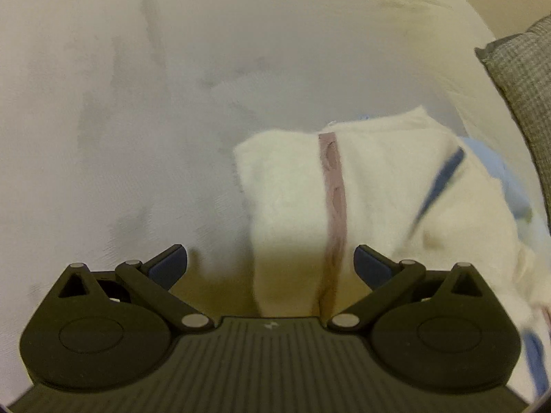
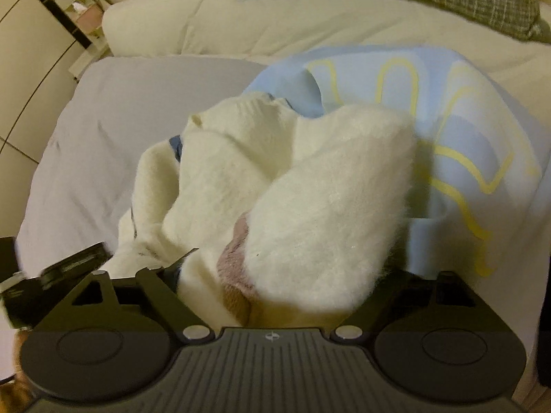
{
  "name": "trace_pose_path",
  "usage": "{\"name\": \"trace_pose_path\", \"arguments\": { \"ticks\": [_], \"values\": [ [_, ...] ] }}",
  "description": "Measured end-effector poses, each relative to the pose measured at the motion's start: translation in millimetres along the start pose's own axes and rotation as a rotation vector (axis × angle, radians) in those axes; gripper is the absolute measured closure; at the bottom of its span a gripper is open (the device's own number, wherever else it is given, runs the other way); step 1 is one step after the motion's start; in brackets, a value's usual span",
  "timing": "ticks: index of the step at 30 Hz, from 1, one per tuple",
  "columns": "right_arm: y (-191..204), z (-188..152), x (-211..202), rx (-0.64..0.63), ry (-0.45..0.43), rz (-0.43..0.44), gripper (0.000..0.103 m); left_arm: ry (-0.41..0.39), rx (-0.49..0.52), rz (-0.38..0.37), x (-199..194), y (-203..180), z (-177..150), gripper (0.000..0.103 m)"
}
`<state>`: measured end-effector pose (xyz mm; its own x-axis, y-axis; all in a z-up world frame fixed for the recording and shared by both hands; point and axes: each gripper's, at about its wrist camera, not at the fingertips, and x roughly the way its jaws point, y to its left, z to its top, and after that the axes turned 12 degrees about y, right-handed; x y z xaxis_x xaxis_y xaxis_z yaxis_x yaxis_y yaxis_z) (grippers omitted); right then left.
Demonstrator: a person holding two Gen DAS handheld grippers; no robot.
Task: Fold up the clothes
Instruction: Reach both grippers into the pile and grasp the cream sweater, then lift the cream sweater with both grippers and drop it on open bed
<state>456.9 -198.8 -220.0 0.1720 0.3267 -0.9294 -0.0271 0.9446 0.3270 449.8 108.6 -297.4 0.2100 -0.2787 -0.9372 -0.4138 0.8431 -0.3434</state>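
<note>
Holding my left hand-held gripper (image 1: 270, 263) spread wide, I see the fluffy white sweater (image 1: 344, 186) bunched on the bed (image 1: 120, 103). It looks soft, light and floppy, so I should pinch an edge. My right hand-held gripper (image 2: 275, 275) is buried in it; I cannot tell its state.

Two garments: one white sweater (image 2: 310, 206), one blue shirt (image 2: 465, 130).

Black ribbed gripper bodies, silver pivot screws, blue-padded fingers (image 1: 168, 265).

Dim, warm yellowish indoor light in both views. Motion blur smears the left wrist view; fisheye curvature bends the edges, with dark vignetted corners.
</note>
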Motion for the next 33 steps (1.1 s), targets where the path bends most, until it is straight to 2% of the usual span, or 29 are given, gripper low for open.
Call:
{"name": "trace_pose_path", "arguments": {
  "ticks": [2,3,4,5,6,7,9,12,17,21,27,33],
  "values": [
    [0,0,2,0.001,0.002,0.003,0.018,0.018,-0.008,-0.03,15,-1,7,0.001],
    [0,0,1,-0.008,-0.001,0.011,0.029,0.026,-0.015,-0.042,20,-2,9,0.003],
    [0,-1,-1,-0.02,-0.005,0.017,0.033,0.027,-0.015,-0.059,22,-3,9,0.007],
    [1,-2,-3,-0.033,-0.011,0.02,0.042,0.024,-0.006,-0.078,23,-6,8,0.023],
    [3,-4,-7,-0.05,-0.019,0.024,0.056,0.02,0.004,-0.105,22,-7,7,0.053],
    [6,-6,-11,-0.066,-0.029,0.026,0.058,0.013,0.016,-0.132,18,-10,4,0.064],
    [13,-11,-21,-0.105,-0.054,0.027,0.068,-0.01,0.048,-0.134,6,-16,-3,0.082],
    [24,-26,-40,-0.176,-0.081,0.045,0.072,-0.07,0.116,-0.113,-22,-21,-25,0.094],
    [48,-59,-85,-0.295,-0.088,0.194,0.075,-0.209,0.144,-0.092,-90,-10,-79,0.095],
    [87,-98,-113,-0.419,-0.058,0.333,0.075,-0.317,0.076,-0.057,-160,29,-145,0.097],
    [167,-197,-138,-0.616,0.03,0.511,0.075,-0.516,-0.095,0.012,-276,98,-266,0.097],
    [237,-313,-165,-0.719,0.084,0.668,0.075,-0.668,-0.213,0.126,-369,158,-394,0.097]
  ]
}}
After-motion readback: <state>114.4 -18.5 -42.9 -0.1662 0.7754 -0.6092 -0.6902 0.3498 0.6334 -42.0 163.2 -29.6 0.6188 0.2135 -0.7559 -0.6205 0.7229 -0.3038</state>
